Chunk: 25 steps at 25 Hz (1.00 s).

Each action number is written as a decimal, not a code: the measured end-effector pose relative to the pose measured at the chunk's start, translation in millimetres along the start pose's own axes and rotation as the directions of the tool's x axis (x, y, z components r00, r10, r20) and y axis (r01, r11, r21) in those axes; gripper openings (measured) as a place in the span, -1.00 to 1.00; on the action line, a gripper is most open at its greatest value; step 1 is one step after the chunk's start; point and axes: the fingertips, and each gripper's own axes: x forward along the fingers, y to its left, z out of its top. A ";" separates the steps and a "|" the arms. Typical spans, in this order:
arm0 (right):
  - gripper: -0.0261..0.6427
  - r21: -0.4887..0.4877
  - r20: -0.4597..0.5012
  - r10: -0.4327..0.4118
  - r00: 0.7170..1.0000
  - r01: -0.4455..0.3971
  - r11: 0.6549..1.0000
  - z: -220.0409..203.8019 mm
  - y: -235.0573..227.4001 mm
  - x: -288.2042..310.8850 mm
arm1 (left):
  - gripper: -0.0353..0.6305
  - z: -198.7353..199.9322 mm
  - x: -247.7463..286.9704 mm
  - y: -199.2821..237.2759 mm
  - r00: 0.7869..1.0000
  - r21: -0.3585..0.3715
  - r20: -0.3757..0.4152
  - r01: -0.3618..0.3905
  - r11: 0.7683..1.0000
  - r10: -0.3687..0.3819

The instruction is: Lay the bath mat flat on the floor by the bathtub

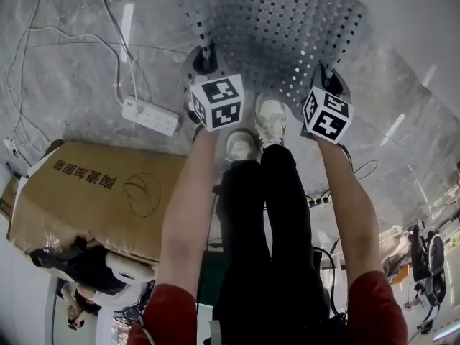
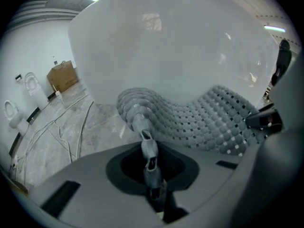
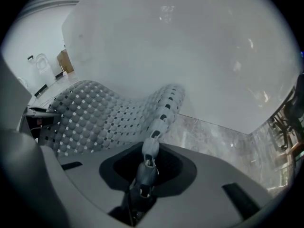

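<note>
Cardboard box [image 1: 93,200] and power strip [image 1: 149,116] lie at the left on the marble floor [image 1: 65,70]. Left gripper [image 1: 207,54] is clenched on the left edge of the grey bath mat [image 1: 287,27], which sags between both tongs in front of the white bathtub [image 2: 180,46]. Right gripper [image 1: 327,74] is clenched on its right edge.

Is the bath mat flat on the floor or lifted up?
Lifted, not flat. The left gripper and right gripper each pinch an edge, and the bath mat humps and sags between them.
</note>
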 end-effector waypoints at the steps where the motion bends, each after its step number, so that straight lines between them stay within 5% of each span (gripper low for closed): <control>1: -0.68 0.002 -0.008 -0.006 1.000 0.007 1.000 -2.8 -2.1 4.8 | -0.74 -2.7 6.9 -2.0 1.000 0.015 -0.006 0.007 1.000 -0.006; 14: -0.62 -0.026 -0.065 -0.034 0.997 0.032 0.999 -20.9 -3.3 49.8 | -0.74 -25.4 57.3 13.0 0.998 0.081 -0.057 -0.006 0.997 0.011; 21: -0.57 0.098 -0.134 -0.030 0.990 0.044 0.994 -37.9 -15.0 69.4 | -0.74 -27.5 79.1 21.4 0.996 0.142 -0.073 -0.032 0.989 0.043; 25: -0.55 0.084 -0.143 -0.032 0.989 0.045 0.995 -43.2 -15.6 74.4 | -0.72 -27.8 88.6 26.1 0.994 0.151 -0.086 -0.047 0.987 0.060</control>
